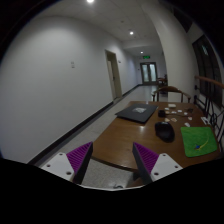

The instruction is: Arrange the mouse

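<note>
We look down a long corridor [128,85] with pale walls, ceiling lights and a glazed door [149,72] at its far end; a second door [113,75] sits in the wall on the left side of the passage. Next in size is the brown wooden surface [120,135], which runs away from us along the right side of the corridor, its near edge just ahead of the fingertips. On it, toward the far part, lies a dark flat laptop [135,114], lid closed as far as we can tell. Closer to us and to the right lies a green mat [198,139] with some small pale markings on it that we cannot read. Between the laptop and the green mat rests the mouse [165,130], a dark rounded shape sitting on the bare wood, just beside the mat's left edge and well beyond the fingers. A few smaller things lie further back on the wood near the mouse, too small for us to name. Chairs [172,92] stand beyond the far end.

Our gripper [110,158] hangs above the near edge of the wood with its jaws wide apart and nothing between them. The purple pads [80,157] face each other across the gap, and the mouse is well apart from both.
</note>
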### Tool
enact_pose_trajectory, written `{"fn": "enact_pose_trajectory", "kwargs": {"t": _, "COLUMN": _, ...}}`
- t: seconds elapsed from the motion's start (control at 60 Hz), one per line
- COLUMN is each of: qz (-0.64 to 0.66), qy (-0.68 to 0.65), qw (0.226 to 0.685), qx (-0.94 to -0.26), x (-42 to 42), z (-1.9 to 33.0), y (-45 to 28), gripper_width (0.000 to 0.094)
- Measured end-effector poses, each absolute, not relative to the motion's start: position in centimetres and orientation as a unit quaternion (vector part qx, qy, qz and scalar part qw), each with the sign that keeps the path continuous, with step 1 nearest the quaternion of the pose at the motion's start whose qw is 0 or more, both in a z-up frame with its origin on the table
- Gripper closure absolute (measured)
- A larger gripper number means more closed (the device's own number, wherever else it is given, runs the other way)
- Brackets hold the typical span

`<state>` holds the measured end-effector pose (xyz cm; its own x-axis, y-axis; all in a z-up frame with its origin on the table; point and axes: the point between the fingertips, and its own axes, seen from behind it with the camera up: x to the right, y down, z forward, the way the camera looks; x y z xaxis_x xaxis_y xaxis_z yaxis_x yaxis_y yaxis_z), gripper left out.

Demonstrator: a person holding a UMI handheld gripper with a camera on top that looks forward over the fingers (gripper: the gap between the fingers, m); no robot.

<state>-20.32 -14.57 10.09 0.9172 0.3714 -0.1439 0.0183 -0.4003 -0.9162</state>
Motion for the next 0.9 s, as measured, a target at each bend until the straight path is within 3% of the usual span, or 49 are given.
{"fn": "enact_pose_trajectory", "kwargs": {"t": 0.25, "qz": 0.094, "qy": -0.081, "qw": 0.515, "qx": -0.848, "x": -8.8, "z": 3.9, "y": -9.2, "gripper_width": 0.0127}}
{"fn": "enact_pose_trajectory", "kwargs": {"t": 0.383, "qz": 0.058, "qy": -0.033, "qw": 0.51, "qx": -0.857, "x": -2.7, "z": 2.2, "y": -4.7, "gripper_width": 0.013}}
{"fn": "enact_pose_trajectory", "kwargs": {"t": 0.75, "qz": 0.007, "qy": -0.088, "qw": 0.5, "qx": -0.861, "x": -2.1, "z": 1.0, "y": 7.8, "gripper_width": 0.0139}}
{"fn": "enact_pose_trajectory", "kwargs": {"t": 0.833, "qz": 0.017, "qy": -0.077, "qw": 0.491, "qx": -0.867, "x": -2.3, "z": 0.7, "y": 10.1, "gripper_width": 0.0175}}
{"fn": "enact_pose_trajectory", "kwargs": {"t": 0.9, "qz": 0.024, "qy": -0.067, "qw": 0.486, "qx": -0.871, "x": -2.1, "z": 0.2, "y": 11.9, "gripper_width": 0.0301}}
